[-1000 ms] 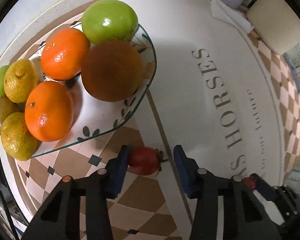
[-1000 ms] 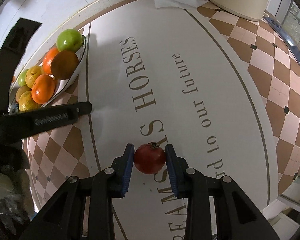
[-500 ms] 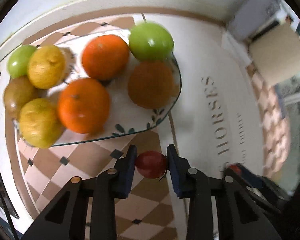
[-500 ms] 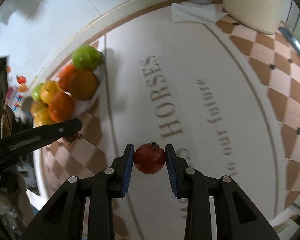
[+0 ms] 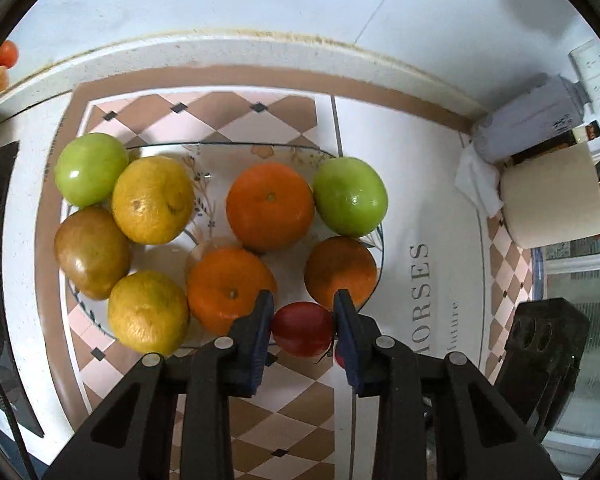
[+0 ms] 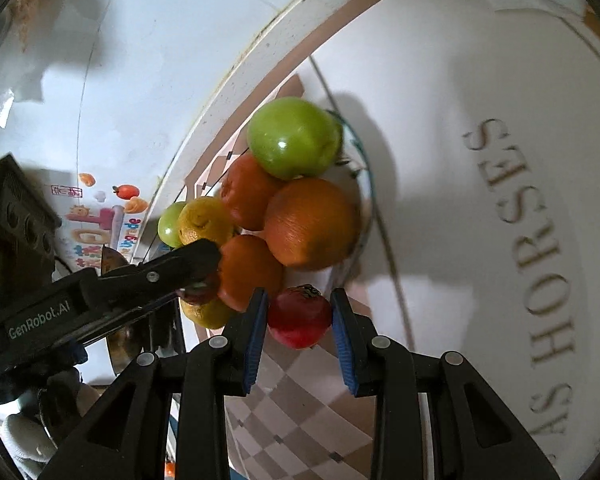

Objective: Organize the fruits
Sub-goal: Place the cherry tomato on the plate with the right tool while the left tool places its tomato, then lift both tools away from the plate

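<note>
**A:** Start at the grippers. What has each got?

**B:** The left gripper [image 5: 302, 326] is clamped on a small red fruit [image 5: 302, 329], its blue ribbed pads pressed flat to either side. The right gripper [image 6: 299, 317] is clenched the same way on a second red fruit [image 6: 298, 316], stalk end turned up and away from the pads.

**A:** Why pinch them across the middle?

**B:** My guess is that round, glossy skins slip easily, so the widest part gives the pads the surest seat. Neither fruit looks dented.

**A:** Where are they relative to the plate?

**B:** In the left wrist view the first fruit hangs over the near rim of the plate [image 5: 236, 147], over the gap between two oranges. In the right wrist view the second sits at the near edge of the pile; whether it is over the plate I cannot tell. The left gripper's black arm crosses that view from the left.

**A:** And further out?

**B:** The plate is shallow, clear-rimmed, with a leaf pattern. It carries dimpled oranges [image 5: 270, 206], duller yellow citrus [image 5: 153, 199], smooth shiny green apples [image 5: 350, 197], and one brownish-green fruit at far left. It rests on a wipe-clean tablecloth [image 5: 404, 148] of tan checks and lettering, against a white wall.
</note>
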Demonstrator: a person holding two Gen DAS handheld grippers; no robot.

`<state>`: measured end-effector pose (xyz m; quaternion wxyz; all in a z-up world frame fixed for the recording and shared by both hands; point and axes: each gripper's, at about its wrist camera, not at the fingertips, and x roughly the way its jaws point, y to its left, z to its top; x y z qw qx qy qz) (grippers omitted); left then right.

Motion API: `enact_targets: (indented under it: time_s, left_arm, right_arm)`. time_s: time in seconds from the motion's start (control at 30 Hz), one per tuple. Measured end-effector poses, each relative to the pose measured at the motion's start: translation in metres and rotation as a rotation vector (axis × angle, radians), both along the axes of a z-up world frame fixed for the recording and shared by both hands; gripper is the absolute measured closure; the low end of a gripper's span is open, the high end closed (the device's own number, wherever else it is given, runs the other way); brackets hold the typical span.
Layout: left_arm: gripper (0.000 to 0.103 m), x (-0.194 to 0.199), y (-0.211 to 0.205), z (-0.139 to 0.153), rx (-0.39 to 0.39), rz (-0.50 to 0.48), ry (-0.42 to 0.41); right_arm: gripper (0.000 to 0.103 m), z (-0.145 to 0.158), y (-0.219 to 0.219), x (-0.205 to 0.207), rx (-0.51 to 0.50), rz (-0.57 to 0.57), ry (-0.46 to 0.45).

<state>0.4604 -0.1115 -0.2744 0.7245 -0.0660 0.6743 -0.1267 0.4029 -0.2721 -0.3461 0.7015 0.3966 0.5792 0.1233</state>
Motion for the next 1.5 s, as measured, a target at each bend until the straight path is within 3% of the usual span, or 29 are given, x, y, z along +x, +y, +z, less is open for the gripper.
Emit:
enact_targets:
  time_s: [0.2,0.27,0.3,0.37,0.47,0.57,0.67,0.73,0.8,0.87,1.0,1.3,1.5]
  left_arm:
    - [0.073,0.015,-0.005,-0.012,0.033,-0.019,0.039]
    - [0.072,0.018,-0.006,-0.013,0.052,-0.020,0.045]
    - [0.072,0.019,-0.007,-0.013,0.054,-0.020,0.045]
    - [0.070,0.021,-0.005,-0.010,0.064,-0.010,0.033]
    - [0.058,0.021,0.000,-0.002,0.060,0.005,0.011]
    - [0.056,0.018,0.008,0.006,0.079,0.017,-0.018]
    - [0.033,0.012,0.022,0.016,0.098,0.043,-0.049]
    - [0.028,0.004,0.033,0.024,0.126,0.059,-0.079]
    - [0.006,-0.003,0.042,0.029,0.152,0.068,-0.103]
    - [0.005,-0.014,0.052,0.037,0.183,0.077,-0.140]
    - [0.005,-0.037,0.066,0.049,0.225,0.093,-0.190]
    - [0.005,-0.083,0.079,0.075,0.228,0.095,-0.257]
    - [0.005,-0.121,0.085,0.112,0.233,0.094,-0.364]
  right_arm:
    - [0.064,-0.014,0.013,0.018,0.048,-0.010,0.032]
    - [0.046,-0.009,0.009,0.017,0.049,-0.014,0.026]
    - [0.042,-0.005,0.009,0.016,0.047,-0.011,0.020]
    - [0.023,0.003,0.010,0.017,-0.007,0.000,0.025]
    - [0.023,0.008,0.008,0.015,-0.040,0.012,0.037]
    - [0.020,0.019,0.008,0.011,-0.142,0.041,0.034]
    - [0.011,0.032,0.004,0.003,-0.259,0.076,0.031]
    - [0.009,0.048,0.008,-0.002,-0.358,0.106,0.004]
    - [0.006,0.061,0.014,-0.005,-0.459,0.130,-0.024]
    - [0.006,0.077,0.018,-0.011,-0.554,0.148,-0.058]
    - [0.005,0.101,0.023,-0.024,-0.649,0.154,-0.104]
    - [0.005,0.150,0.031,-0.060,-0.701,0.109,-0.163]
    - [0.005,0.188,0.033,-0.098,-0.719,0.084,-0.218]
